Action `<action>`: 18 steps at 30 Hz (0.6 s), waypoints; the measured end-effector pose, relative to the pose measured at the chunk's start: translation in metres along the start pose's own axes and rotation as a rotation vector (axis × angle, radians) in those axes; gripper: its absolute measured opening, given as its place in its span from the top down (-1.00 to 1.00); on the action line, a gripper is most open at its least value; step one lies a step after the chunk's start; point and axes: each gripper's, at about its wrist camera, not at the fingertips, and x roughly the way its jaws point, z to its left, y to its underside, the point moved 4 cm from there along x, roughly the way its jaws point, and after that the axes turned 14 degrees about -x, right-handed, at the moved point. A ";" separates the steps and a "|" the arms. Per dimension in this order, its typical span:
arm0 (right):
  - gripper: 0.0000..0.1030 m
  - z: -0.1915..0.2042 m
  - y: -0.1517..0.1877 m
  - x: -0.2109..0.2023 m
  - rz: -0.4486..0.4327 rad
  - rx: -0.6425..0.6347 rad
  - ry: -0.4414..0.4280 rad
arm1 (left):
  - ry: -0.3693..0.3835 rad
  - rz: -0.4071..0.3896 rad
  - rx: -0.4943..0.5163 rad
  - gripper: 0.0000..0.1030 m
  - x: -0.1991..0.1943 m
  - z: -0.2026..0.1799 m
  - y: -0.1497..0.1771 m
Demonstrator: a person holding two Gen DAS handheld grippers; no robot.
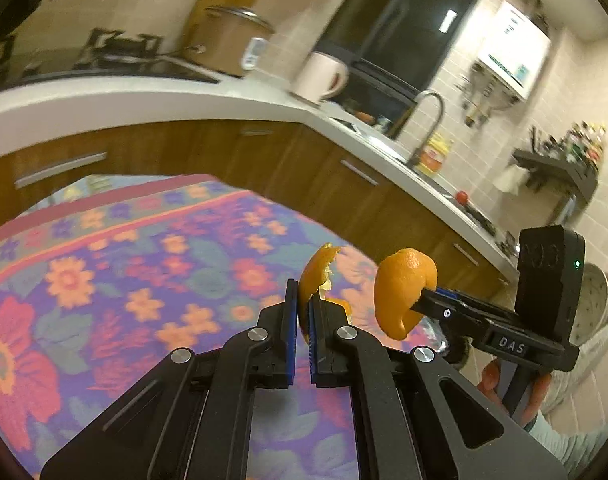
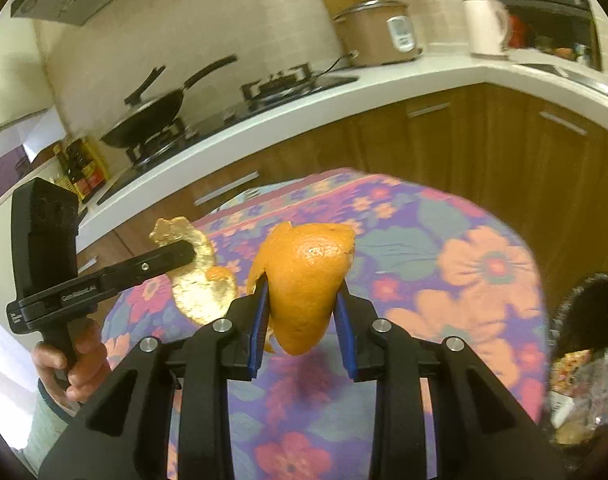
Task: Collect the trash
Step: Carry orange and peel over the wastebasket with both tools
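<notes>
My left gripper (image 1: 302, 300) is shut on a thin curl of orange peel (image 1: 318, 270) and holds it above the flowered tablecloth (image 1: 103, 280). My right gripper (image 2: 303, 300) is shut on a larger cupped piece of orange peel (image 2: 304, 280), also held above the cloth (image 2: 464, 272). In the left wrist view the right gripper (image 1: 422, 296) comes in from the right with its peel (image 1: 404, 288). In the right wrist view the left gripper (image 2: 185, 256) comes in from the left with its pale curled peel (image 2: 199, 292). The two peels hang close together, apart.
A bag with mixed trash (image 2: 584, 360) sits at the table's right edge. Behind the table runs a white kitchen counter (image 1: 163, 96) with wooden cabinets (image 1: 223, 152), a stove with a pan (image 2: 151, 116), a rice cooker (image 2: 378, 32), a kettle (image 1: 322, 76) and a sink tap (image 1: 428, 120).
</notes>
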 end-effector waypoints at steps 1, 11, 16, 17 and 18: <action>0.48 -0.007 0.002 -0.007 -0.008 0.005 0.013 | 0.007 0.006 0.013 0.95 0.004 -0.010 0.002; 0.48 -0.092 0.037 -0.075 -0.060 0.053 0.173 | 0.061 0.068 0.114 0.95 0.068 -0.093 0.034; 0.48 -0.136 0.059 -0.102 -0.071 0.098 0.240 | 0.038 0.108 0.193 0.95 0.112 -0.140 0.058; 0.48 -0.147 0.065 -0.108 -0.073 0.115 0.250 | 0.037 0.119 0.210 0.95 0.121 -0.150 0.064; 0.48 -0.155 0.070 -0.111 -0.073 0.128 0.258 | 0.037 0.132 0.226 0.95 0.131 -0.160 0.070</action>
